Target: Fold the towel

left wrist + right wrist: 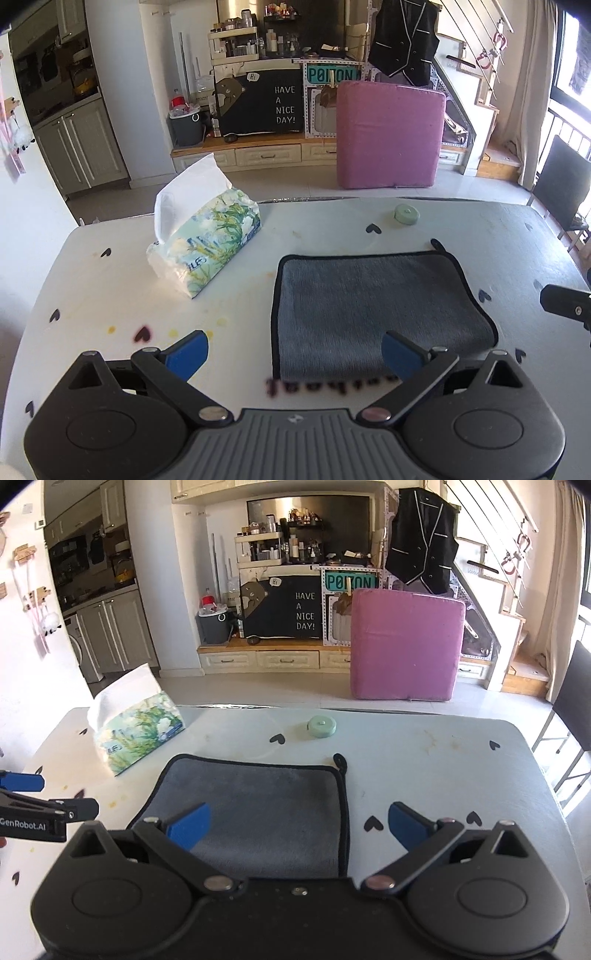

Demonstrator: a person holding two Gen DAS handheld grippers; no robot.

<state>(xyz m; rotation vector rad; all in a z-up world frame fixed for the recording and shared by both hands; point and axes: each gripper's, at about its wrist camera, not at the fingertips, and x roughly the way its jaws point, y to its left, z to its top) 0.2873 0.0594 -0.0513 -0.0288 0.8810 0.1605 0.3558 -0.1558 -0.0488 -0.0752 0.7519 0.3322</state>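
"GenRobot.AI" on left gripper [22,794] nr towel [255,812]

Left gripper [293,354] is hovering with jaws spread wide over the near edge of the folded grey towel [376,306], which is lying flat on the white table [110,295]; tissue pack [207,243] is sitting just left.

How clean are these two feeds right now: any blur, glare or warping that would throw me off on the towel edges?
Left wrist view: the towel is sharp at its far edge, but the near edge and printed lettering on the table smear into blur; window glare burns out the right side. Right wrist view: fisheye bends the table's far edge, dark vignette in the corners, towel trim still readable. Both grippers, left and right, look sharp.
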